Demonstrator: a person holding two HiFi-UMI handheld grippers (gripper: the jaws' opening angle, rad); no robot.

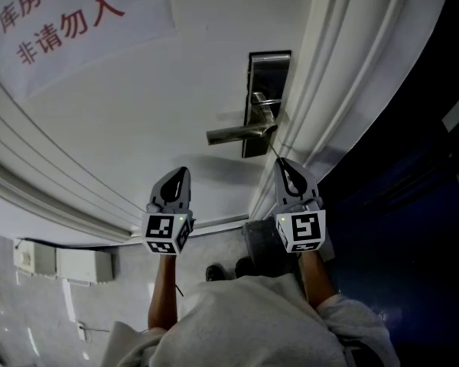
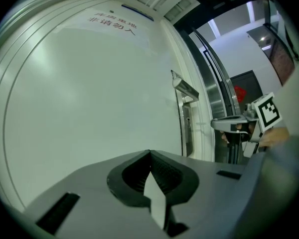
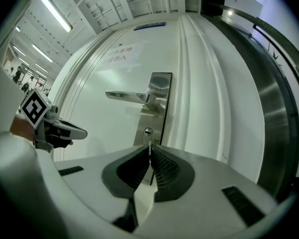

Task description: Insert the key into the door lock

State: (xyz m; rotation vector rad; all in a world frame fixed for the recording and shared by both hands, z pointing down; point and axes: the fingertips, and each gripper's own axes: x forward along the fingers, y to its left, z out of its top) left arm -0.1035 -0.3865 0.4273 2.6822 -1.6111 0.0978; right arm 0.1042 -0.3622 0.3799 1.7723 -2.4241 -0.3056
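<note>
In the head view, a white door (image 1: 138, 105) fills the frame, with a sign (image 1: 69, 21) in red characters at 10 o'clock. The door lock (image 1: 269, 71), a dark metal plate, stands at 1 o'clock from centre. Its lever handle (image 1: 233, 134) reaches out toward 9 o'clock. The right gripper (image 1: 280, 161) comes up from 5 o'clock, and its tips lie just under the plate's lower end. The left gripper (image 1: 185, 172) is at 7 o'clock, beside it and well apart from the lock, pointing at bare door. The person's forearms and grey shirt are at 6 o'clock.

In the left gripper view, the jaws meet at their tips (image 2: 150, 153) with nothing between them. Plain door lies ahead. The lock shows edge-on at 2 o'clock, and the right gripper (image 2: 239, 126) with its marker cube (image 2: 265, 111) is at 3 o'clock.

In the right gripper view, the jaws are closed narrow at the tips (image 3: 149, 152) on the key (image 3: 149, 146). The key is a thin metal blade that sticks out from the tips toward 12 o'clock. Its point is just below the keyhole (image 3: 148, 132) in the lower part of the plate. Whether it has entered cannot be told. The lever is at 11 o'clock above it. The left gripper (image 3: 65, 131) sits at 9 o'clock, away from the lock.
</note>
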